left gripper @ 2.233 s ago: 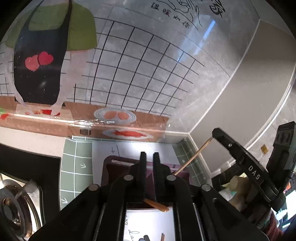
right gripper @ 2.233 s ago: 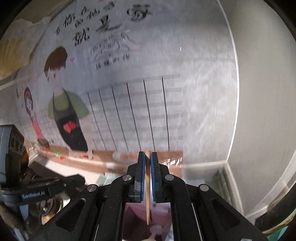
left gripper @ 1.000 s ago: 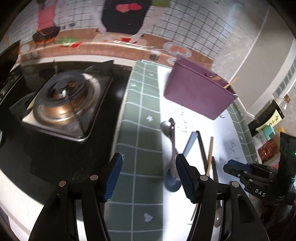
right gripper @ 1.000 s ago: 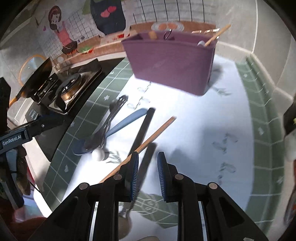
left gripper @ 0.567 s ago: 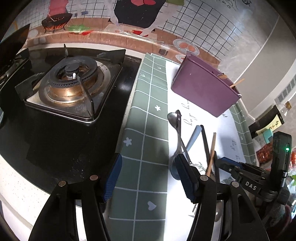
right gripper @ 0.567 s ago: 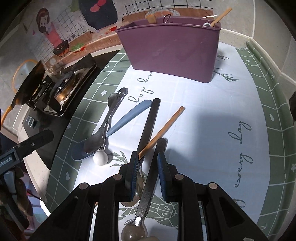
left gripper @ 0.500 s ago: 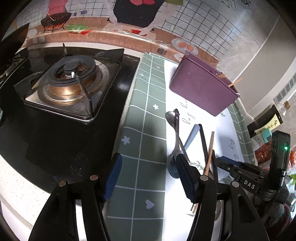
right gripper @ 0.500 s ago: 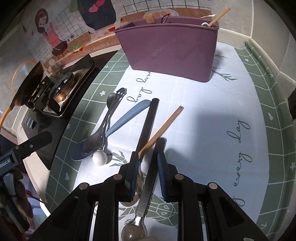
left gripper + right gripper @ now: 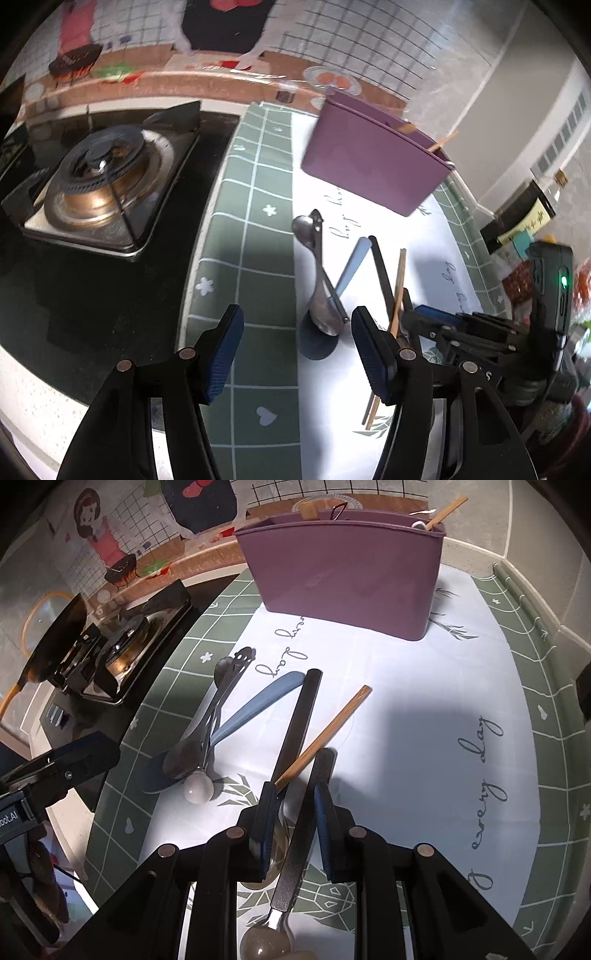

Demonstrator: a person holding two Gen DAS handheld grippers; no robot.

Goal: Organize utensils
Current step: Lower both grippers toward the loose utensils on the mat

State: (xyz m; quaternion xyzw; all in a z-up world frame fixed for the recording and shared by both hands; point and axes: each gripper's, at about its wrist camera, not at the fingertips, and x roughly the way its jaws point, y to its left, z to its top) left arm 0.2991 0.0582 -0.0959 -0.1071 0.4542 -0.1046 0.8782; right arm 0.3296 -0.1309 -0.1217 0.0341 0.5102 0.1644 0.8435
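Both grippers are black plastic with round silver screws. The left gripper (image 9: 295, 349) has blue bumpy pads (image 9: 221, 354). The right gripper (image 9: 295, 827) has blue pads (image 9: 324, 830) too.

The bench (image 9: 33, 398) is a speckled white counter carrying a black gas hob (image 9: 99, 184) and, beside it, a white mat with a green grid border (image 9: 424, 720). On the mat stands an upright purple plastic utensil holder (image 9: 343, 576). Nearer lie a steel spoon (image 9: 192, 749) crossing a blue plastic spoon (image 9: 255, 705), a black-handled utensil (image 9: 299, 720), a bamboo chopstick (image 9: 328, 731) and another black-handled spoon (image 9: 295, 853).
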